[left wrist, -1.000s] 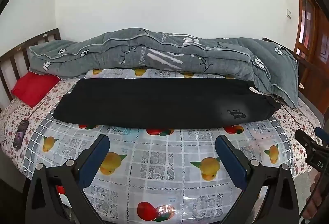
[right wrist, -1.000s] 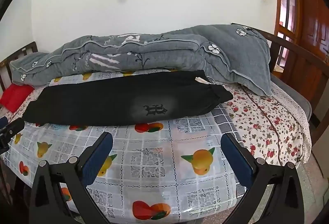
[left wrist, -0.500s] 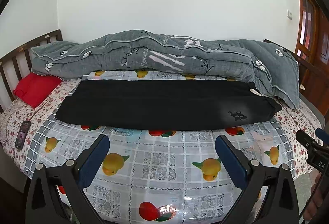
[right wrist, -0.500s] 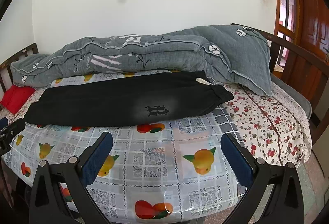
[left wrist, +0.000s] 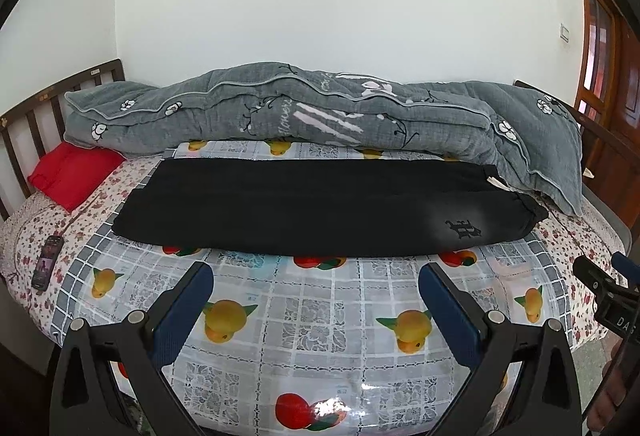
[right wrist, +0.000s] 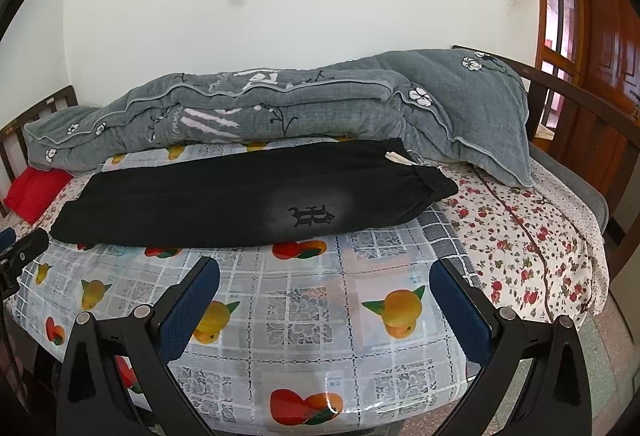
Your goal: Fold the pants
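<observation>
Left tool (left wrist: 316, 286): blue-padded fingers spread wide apart, nothing between them, filling the lower part of the left wrist view, above the near side of the plastic cover (left wrist: 320, 320).
Right tool (right wrist: 324, 276): fingers likewise wide apart and empty, low in the right wrist view, over the same cover; its tip also shows at the right edge of the left wrist view.
Pants (left wrist: 312, 208): black, laid flat and lengthwise across the middle of both views, waistband toward the right, a dark emblem (right wrist: 312, 216) on a pale patch near that end; apart from both tools.
Open room: a broad strip of fruit-printed cover lies bare between the tools and the near edge of the pants.
Far edge: a grey quilt (left wrist: 320, 120) is heaped along the back, just behind the pants, its right end draping over the waistband corner.
Left side: a red pillow (left wrist: 72, 172) lies against the wooden headboard (left wrist: 32, 116) at the middle left; a phone (left wrist: 47, 262) lies on the floral sheet (right wrist: 520, 236) near the bed's left edge.
Right side: floral sheet is bare toward the bed rail; a wooden door (right wrist: 608, 76) stands at the upper right.
Hand: fingers show dimly at the lower right corner of the left wrist view, by the right tool's handle.
</observation>
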Available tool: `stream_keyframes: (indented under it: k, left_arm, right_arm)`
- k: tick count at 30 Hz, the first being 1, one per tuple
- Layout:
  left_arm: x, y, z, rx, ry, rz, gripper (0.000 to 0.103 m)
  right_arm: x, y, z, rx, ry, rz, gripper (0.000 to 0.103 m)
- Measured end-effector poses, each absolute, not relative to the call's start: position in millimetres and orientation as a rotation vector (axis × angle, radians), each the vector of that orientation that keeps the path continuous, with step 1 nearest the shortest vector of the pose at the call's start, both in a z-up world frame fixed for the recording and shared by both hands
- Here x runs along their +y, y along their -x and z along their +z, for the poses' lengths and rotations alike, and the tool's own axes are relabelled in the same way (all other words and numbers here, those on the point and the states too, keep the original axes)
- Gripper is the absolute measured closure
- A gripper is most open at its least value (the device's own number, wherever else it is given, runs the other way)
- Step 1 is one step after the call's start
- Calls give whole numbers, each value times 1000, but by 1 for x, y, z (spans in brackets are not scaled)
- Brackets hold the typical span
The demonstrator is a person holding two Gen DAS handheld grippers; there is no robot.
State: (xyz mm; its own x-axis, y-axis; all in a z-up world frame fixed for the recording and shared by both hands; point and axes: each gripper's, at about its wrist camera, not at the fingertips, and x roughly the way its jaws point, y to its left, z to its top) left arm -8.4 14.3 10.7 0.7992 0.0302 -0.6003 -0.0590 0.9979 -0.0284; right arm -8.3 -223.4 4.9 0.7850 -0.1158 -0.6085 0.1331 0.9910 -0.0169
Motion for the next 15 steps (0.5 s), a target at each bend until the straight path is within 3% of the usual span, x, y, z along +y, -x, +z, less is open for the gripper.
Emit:
stream_keyframes:
  k: [15]
  left_arm:
    - [20, 8, 8, 645, 57, 48, 0]
  right_arm:
    - [-219, 10, 5, 650, -28, -128, 0]
